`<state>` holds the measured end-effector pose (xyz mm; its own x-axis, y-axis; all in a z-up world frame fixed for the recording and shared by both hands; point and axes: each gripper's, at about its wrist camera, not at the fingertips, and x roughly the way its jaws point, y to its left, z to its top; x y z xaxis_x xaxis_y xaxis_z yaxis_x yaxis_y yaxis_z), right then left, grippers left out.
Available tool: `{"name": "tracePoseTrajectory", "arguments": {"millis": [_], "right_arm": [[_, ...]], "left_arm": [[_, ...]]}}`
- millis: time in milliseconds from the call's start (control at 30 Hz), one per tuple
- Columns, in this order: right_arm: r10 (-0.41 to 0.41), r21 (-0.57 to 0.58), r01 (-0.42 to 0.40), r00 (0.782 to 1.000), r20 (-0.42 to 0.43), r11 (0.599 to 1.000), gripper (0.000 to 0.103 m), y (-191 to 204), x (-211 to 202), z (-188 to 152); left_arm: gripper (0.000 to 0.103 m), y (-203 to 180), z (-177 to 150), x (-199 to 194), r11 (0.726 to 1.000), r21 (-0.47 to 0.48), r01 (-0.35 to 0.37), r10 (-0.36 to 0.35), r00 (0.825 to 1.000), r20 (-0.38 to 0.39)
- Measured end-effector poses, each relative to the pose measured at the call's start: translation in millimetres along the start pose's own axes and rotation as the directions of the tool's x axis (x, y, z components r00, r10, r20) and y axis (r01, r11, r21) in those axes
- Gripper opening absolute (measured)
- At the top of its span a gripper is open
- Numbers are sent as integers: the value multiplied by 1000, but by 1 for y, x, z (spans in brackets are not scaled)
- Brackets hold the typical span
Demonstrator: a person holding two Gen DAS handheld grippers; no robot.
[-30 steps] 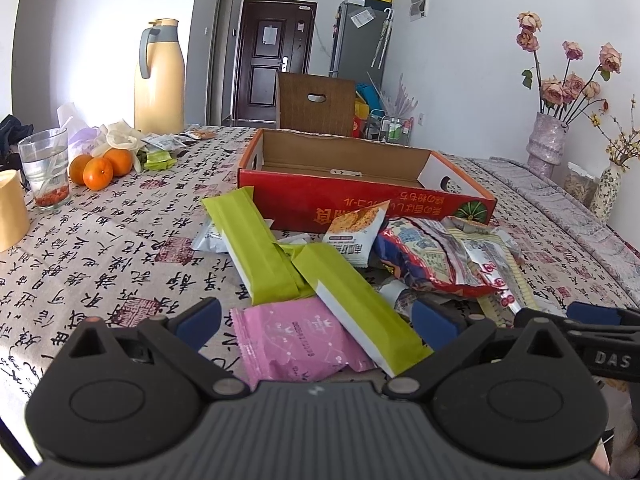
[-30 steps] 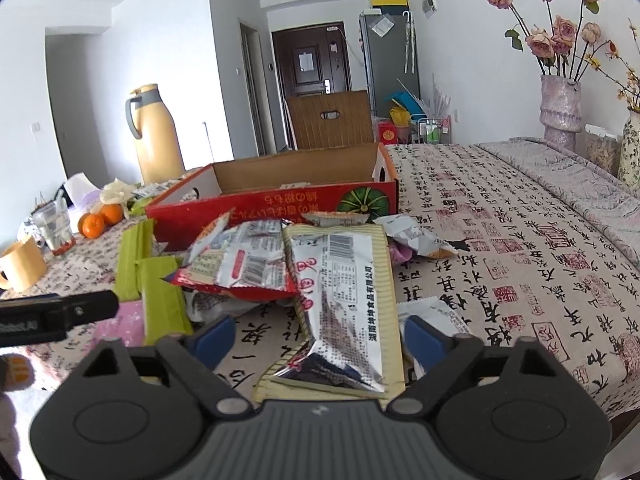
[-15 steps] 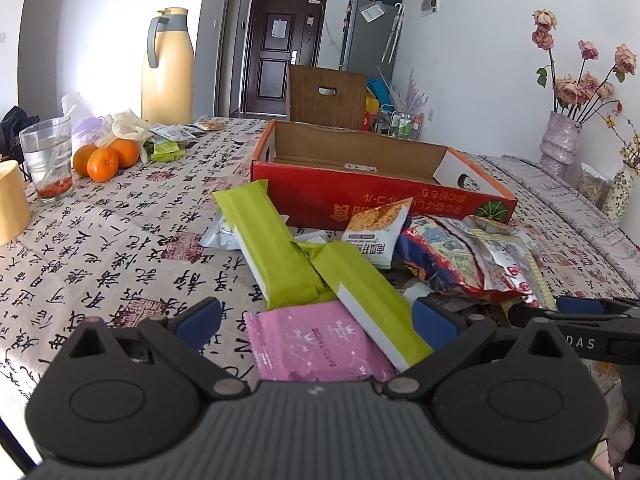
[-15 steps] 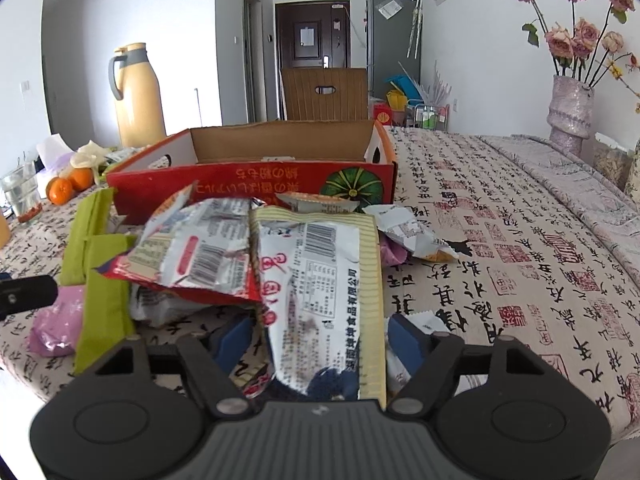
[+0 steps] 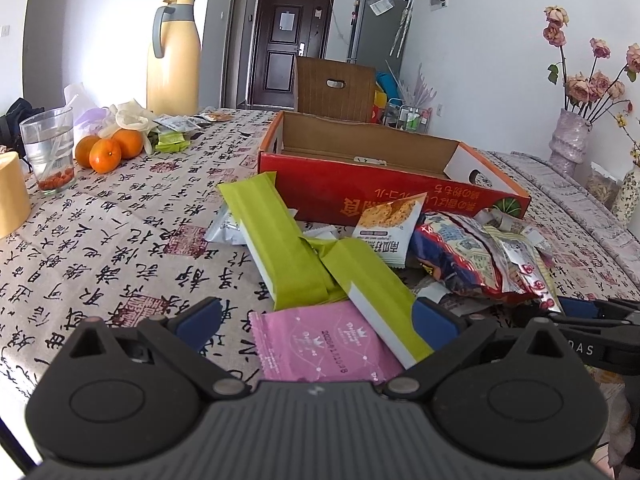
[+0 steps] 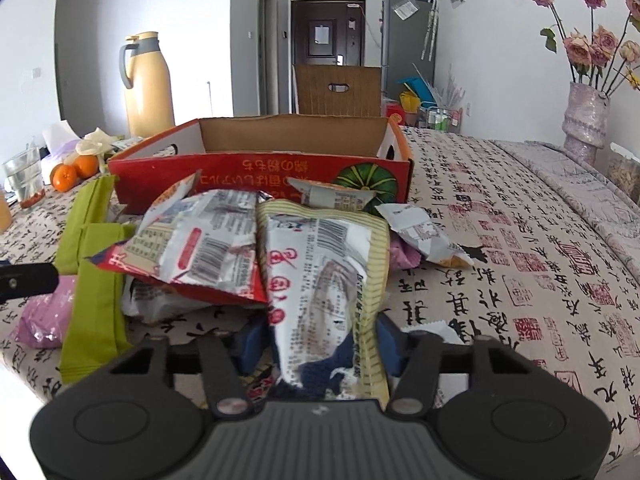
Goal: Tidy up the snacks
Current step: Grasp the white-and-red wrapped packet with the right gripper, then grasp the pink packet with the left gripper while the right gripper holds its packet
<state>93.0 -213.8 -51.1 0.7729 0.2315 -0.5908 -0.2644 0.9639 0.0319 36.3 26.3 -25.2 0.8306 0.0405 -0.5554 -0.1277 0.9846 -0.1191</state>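
A pile of snack packets lies in front of an open red cardboard box, which also shows in the right wrist view. My left gripper is open, its fingers on either side of a pink packet and the end of a green packet. A second green packet lies behind. My right gripper is shut on a yellow-edged silver packet. A red-edged packet lies to its left.
A yellow thermos, oranges, a glass and a yellow cup stand at the left. Vases of flowers stand at the right. A wooden chair back rises behind the box.
My right gripper has closed its fingers onto the yellow-edged silver packet. My left gripper has shifted slightly and stays open over the pink packet.
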Motion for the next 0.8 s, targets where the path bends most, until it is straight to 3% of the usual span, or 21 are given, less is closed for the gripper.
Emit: {"name": "tracePoseTrajectory", "arguments": {"millis": [200, 800], "right_arm": [[25, 28, -25, 1000, 16, 999, 36, -5, -6, -1], [14, 101, -27, 991, 132, 994, 35, -24, -31, 4]], "left_arm": [[103, 0, 0, 0, 1000, -3, -5, 5, 1000, -3], [103, 2, 0, 3, 999, -13, -30, 29, 998, -47]]}}
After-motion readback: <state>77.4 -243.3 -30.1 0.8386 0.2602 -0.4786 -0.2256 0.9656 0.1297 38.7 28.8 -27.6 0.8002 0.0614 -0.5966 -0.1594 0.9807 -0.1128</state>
